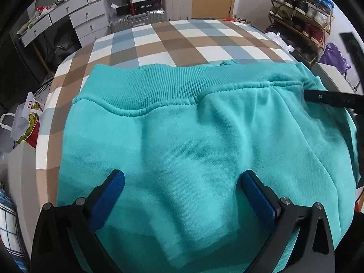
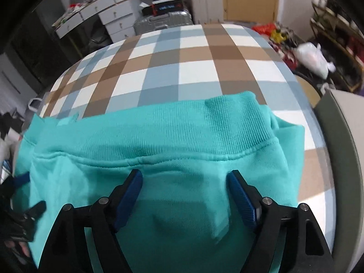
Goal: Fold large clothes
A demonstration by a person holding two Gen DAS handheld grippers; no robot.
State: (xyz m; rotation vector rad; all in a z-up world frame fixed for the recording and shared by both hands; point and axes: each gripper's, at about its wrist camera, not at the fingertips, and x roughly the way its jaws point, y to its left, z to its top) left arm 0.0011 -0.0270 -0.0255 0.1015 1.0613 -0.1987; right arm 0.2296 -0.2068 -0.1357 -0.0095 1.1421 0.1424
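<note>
Both tools, the left tool and right tool, gape wide over the teal sweatshirt, holding nothing. A shallow pinch below could slip off.

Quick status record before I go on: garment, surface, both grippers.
garment: teal sweatshirt, lying flat, ribbed hem towards the far side
surface: checked cloth under it
left gripper: open, over the sweatshirt body, nothing gripped
right gripper: open, fingers just short of the hem seam, nothing gripped
</note>
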